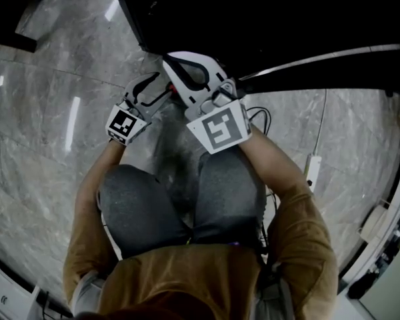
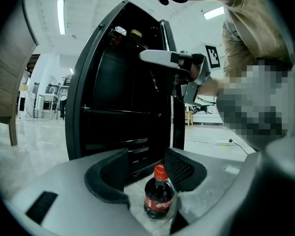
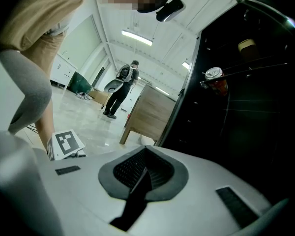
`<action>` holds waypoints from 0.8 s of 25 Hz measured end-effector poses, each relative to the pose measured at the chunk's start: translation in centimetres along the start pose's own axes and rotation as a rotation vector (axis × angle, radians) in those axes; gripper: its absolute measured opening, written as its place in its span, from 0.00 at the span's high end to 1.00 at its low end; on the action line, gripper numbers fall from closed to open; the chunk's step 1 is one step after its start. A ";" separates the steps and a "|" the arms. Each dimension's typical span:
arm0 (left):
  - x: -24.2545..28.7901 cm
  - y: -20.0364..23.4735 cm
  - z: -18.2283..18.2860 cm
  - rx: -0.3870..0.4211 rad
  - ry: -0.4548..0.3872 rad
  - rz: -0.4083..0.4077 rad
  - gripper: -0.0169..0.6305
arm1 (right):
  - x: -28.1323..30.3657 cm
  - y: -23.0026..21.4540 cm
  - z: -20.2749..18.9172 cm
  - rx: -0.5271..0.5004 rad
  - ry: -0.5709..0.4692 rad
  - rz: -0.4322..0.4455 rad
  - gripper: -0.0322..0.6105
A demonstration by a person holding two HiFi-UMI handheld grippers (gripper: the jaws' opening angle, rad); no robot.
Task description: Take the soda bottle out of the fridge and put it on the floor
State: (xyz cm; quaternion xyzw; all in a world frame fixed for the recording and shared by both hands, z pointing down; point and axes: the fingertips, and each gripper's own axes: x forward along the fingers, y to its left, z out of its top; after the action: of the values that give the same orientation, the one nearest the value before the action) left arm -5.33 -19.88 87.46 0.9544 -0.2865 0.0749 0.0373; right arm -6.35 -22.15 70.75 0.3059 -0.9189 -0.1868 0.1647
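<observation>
The person is crouching in front of the open fridge (image 2: 123, 97), and both grippers are reaching toward it.

The left gripper (image 2: 145, 173) is hanging low before the fridge's opening, pointing nearly level at its lower shelves. Its jaws are standing wide apart. The bottle (image 2: 159, 200) is sitting between them, nearer the right-hand jaw, but neither pad is pressing on it. It is standing upright on the floor (image 2: 34, 146) just in front of the fridge, red cap up and label facing the camera, and nothing seems to be holding it.

The right gripper (image 3: 145, 173) is hovering higher, in front of the fridge's upper part. Its jaws are resting together with nothing between them. From there a can (image 3: 214, 75) is showing on a wire shelf inside the fridge.

The task is looking all but done. The bottle is out of the fridge and is resting on the floor under its own weight. What is left, as far as these views are telling, is to draw the left gripper back from the fridge front without brushing the bottle, since the right-hand jaw is sitting close beside it and a nudge could tip it. The task is asking nothing of the open fridge.
</observation>
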 end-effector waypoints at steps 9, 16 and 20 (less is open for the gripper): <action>-1.7 3.0 0.2 -0.030 0.046 0.121 0.86 | 1.5 -0.2 0.0 0.057 0.030 0.025 0.97; -3.0 2.9 6.2 -0.028 0.052 0.185 0.97 | -1.0 -1.6 1.7 0.131 0.121 -0.033 0.97; -4.6 2.2 10.6 -0.028 0.030 0.194 0.97 | -1.6 -1.3 4.8 0.159 0.146 -0.030 0.97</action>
State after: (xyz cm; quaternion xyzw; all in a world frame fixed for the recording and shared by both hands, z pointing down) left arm -9.02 -20.40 76.31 0.9203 -0.3780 0.0884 0.0474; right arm -6.53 -20.96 65.72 0.3446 -0.9118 -0.0928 0.2033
